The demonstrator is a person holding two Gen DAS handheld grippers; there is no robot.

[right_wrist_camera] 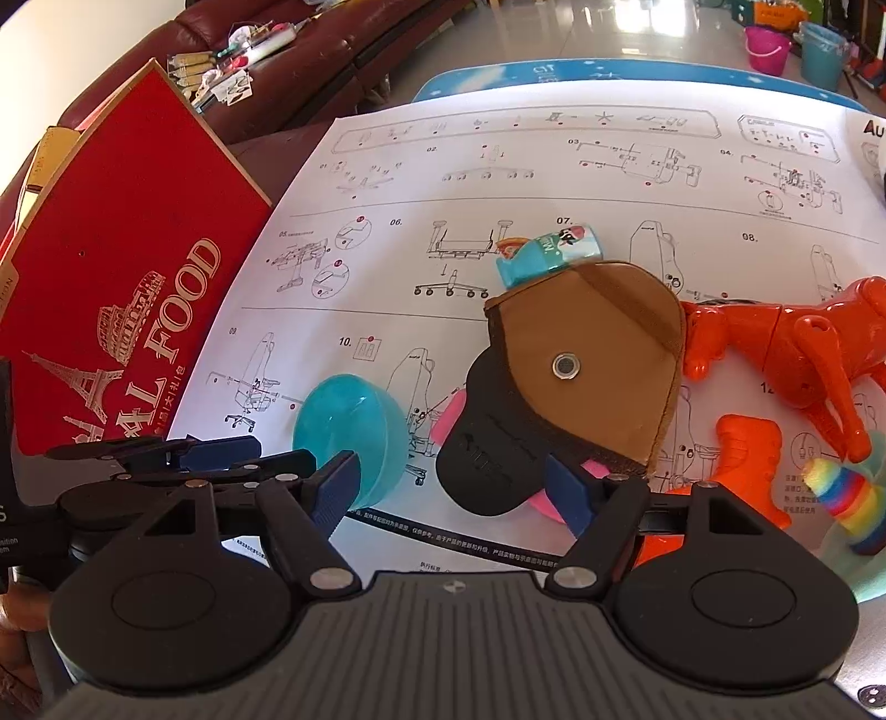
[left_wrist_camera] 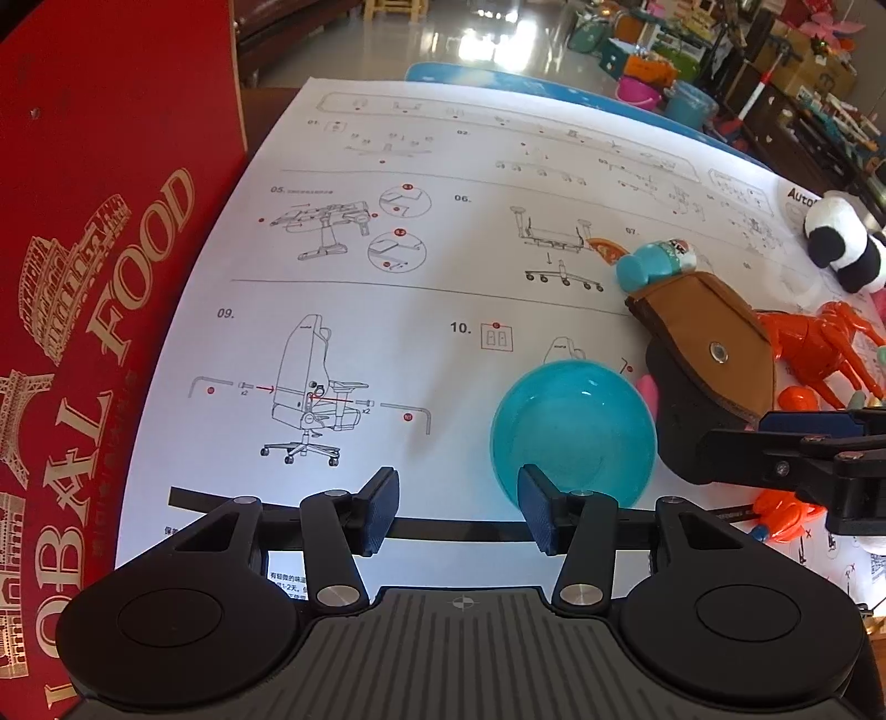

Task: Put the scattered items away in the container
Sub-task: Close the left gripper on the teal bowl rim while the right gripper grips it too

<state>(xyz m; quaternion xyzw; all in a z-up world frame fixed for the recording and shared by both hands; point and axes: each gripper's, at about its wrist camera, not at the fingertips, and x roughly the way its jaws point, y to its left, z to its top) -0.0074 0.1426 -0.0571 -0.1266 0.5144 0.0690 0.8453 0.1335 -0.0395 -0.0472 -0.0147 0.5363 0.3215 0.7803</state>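
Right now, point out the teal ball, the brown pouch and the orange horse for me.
Teal ball [left_wrist_camera: 573, 432], left wrist view: middle of its glossy top.
Brown pouch [right_wrist_camera: 603, 360], right wrist view: brown flap, just right of the metal snap.
Orange horse [right_wrist_camera: 819, 338], right wrist view: flank of its body.

A glossy tiled floor [left_wrist_camera: 498, 50] catches bright glare at twelve o'clock; a dark red leather sofa [right_wrist_camera: 343, 50] sits at eleven.
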